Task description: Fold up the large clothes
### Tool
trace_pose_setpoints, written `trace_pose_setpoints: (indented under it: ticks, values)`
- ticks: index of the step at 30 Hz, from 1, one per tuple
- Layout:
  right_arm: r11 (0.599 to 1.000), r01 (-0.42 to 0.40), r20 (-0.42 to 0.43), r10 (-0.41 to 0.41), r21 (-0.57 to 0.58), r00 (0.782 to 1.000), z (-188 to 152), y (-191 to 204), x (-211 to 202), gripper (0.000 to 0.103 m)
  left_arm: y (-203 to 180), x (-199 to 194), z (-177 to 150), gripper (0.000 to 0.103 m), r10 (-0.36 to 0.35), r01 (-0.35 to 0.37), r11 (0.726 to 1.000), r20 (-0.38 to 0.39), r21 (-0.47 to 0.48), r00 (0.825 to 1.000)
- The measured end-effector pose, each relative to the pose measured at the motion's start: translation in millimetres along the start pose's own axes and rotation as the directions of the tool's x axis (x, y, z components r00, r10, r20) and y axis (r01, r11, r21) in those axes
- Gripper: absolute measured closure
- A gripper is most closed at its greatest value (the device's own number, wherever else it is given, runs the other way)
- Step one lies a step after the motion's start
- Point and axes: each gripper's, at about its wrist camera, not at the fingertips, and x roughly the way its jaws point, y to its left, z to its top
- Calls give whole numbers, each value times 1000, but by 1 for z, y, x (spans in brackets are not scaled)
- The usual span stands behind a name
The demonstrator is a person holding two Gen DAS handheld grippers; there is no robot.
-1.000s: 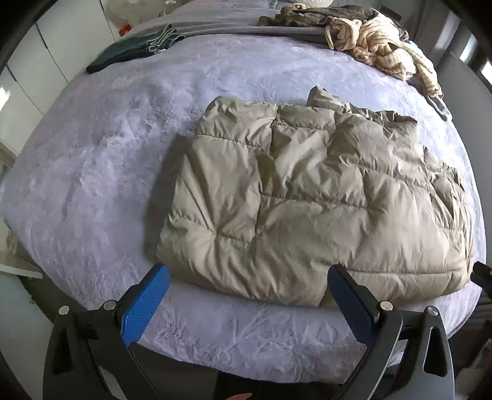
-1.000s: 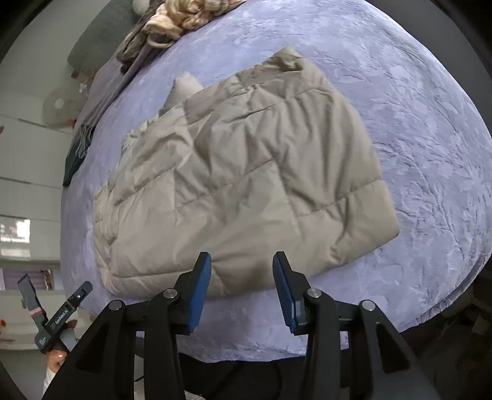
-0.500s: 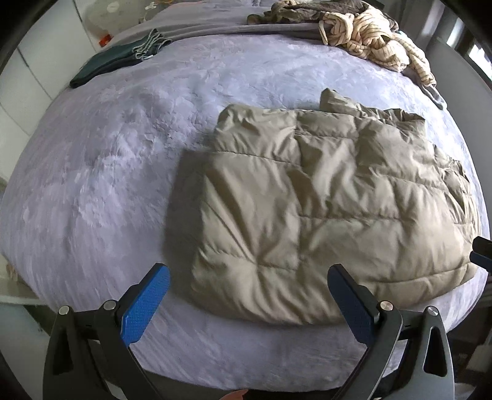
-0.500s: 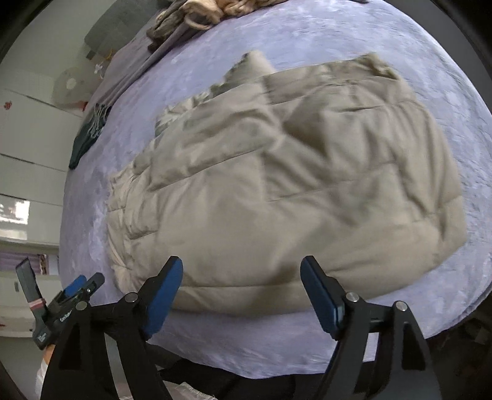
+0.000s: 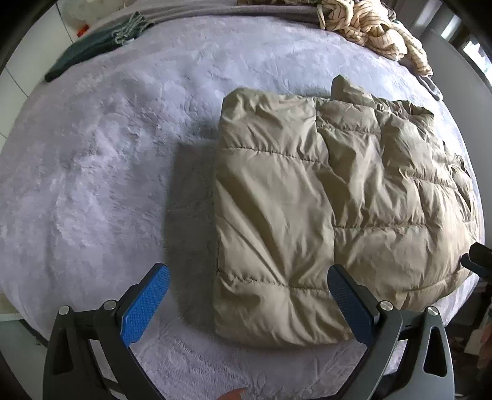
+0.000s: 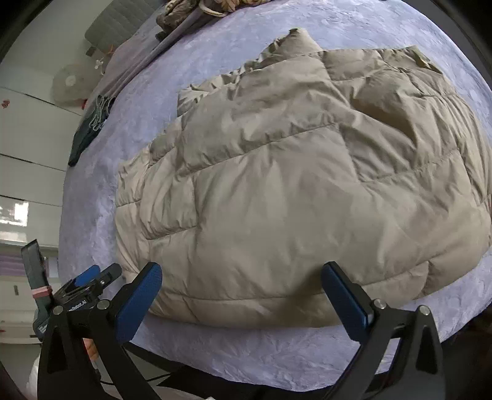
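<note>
A tan quilted puffer jacket (image 5: 338, 197) lies folded flat on a lilac bedspread (image 5: 107, 160). My left gripper (image 5: 246, 304) is open and empty, just above the jacket's near left corner. My right gripper (image 6: 240, 298) is open and empty, over the near edge of the jacket (image 6: 292, 190). The left gripper also shows at the lower left of the right wrist view (image 6: 86, 286). A tip of the right gripper shows at the right edge of the left wrist view (image 5: 479, 258).
A heap of cream and brown clothes (image 5: 369, 27) lies at the far side of the bed. A dark green folded garment (image 5: 95, 49) lies at the far left. White cabinets (image 6: 27, 138) stand beside the bed. The bed's front edge (image 6: 276, 363) is just under my grippers.
Both grippers have moved closer to the jacket's near edge. The right gripper's jaws have opened wide. The left gripper has shifted so the jacket sits further right in its view.
</note>
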Motion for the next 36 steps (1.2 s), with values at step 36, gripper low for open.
trace_pose_setpoints:
  ticks: [36]
  values:
    - [989, 145, -141, -141, 13, 980, 9, 13, 50, 0, 6, 133, 75, 0, -619, 638, 769, -303, -46, 724]
